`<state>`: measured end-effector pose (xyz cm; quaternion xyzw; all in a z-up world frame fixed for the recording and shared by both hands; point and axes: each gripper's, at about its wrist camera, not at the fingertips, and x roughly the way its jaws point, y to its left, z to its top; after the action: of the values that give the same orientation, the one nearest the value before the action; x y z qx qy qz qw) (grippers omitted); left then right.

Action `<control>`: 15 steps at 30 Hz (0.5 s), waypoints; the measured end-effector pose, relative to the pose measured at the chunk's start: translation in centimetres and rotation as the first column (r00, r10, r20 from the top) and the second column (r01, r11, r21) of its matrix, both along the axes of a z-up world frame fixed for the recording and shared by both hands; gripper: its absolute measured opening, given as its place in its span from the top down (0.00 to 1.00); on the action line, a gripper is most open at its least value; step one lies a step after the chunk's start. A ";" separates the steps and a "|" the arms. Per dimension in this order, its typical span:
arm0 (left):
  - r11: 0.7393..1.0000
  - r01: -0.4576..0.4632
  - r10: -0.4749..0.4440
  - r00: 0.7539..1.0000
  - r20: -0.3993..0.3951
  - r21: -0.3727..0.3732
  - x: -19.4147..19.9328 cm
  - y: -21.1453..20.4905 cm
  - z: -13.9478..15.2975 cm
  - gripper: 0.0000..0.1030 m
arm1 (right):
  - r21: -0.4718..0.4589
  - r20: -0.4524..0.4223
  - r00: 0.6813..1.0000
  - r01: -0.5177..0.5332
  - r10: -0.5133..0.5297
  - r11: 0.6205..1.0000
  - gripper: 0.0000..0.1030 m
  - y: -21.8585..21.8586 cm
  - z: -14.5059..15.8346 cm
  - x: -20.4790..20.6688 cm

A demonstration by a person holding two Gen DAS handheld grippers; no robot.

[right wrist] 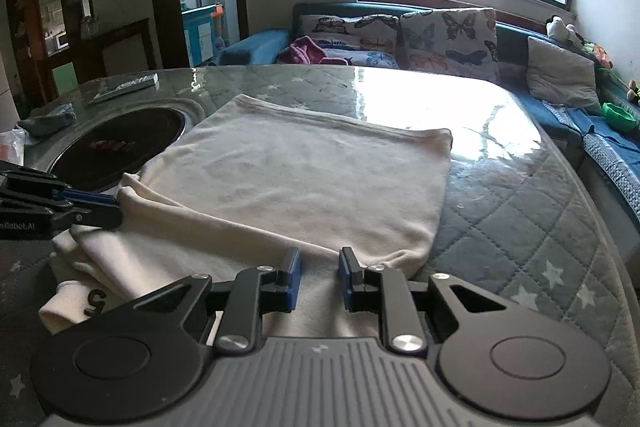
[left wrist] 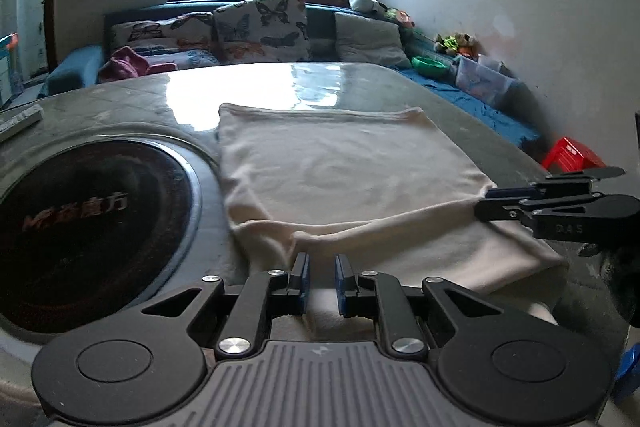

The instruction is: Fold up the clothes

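Note:
A cream garment (left wrist: 340,167) (right wrist: 304,179) lies flat on the quilted table (right wrist: 520,211), with its near part doubled over in a long fold. My left gripper (left wrist: 323,267) hovers low over the fold's left end; its jaws stand a little apart and only flat cloth shows in the gap. It appears from the side as the left gripper (right wrist: 116,209), tips at the cloth's edge. My right gripper (right wrist: 320,267) sits over the fold's right end, narrowly open, nothing pinched. The right gripper (left wrist: 486,202) meets the cloth's corner. A cuff with a dark letter (right wrist: 96,301) sticks out at the near left.
A round black hob (left wrist: 88,223) (right wrist: 120,147) is set in the table left of the garment. A flat box (right wrist: 124,87) and a grey rag (right wrist: 48,121) lie beyond it. A sofa with butterfly cushions (left wrist: 260,27) runs behind; a red stool (left wrist: 572,155) stands at the right.

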<state>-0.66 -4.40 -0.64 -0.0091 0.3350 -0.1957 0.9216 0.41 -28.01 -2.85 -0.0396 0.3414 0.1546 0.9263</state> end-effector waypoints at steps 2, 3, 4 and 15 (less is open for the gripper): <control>1.000 -0.003 0.003 1.000 0.022 0.002 -0.4 -0.1 0.6 0.77 | 0.001 0.012 1.000 -0.006 0.006 1.000 0.79 0.1 0.5 -0.6; 1.000 0.002 -0.002 1.000 0.031 -0.002 -0.5 -0.3 0.9 0.75 | 0.001 0.017 1.000 -0.015 0.015 1.000 0.77 0.3 0.6 -0.9; 1.000 0.014 -0.014 0.999 0.035 -0.012 -0.4 -0.6 1.1 0.75 | 0.002 0.022 1.000 -0.023 0.023 1.000 0.77 0.6 0.7 -1.2; 0.998 0.067 -0.067 0.998 0.017 0.019 -0.2 -1.5 -0.3 0.66 | -0.024 0.017 0.998 -0.062 0.062 0.998 0.69 1.0 0.7 -4.3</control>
<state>-0.88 -5.92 -0.90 0.0126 0.3290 -0.2234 0.9174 -3.94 -26.98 -2.14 -0.0626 0.3337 0.1789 0.9235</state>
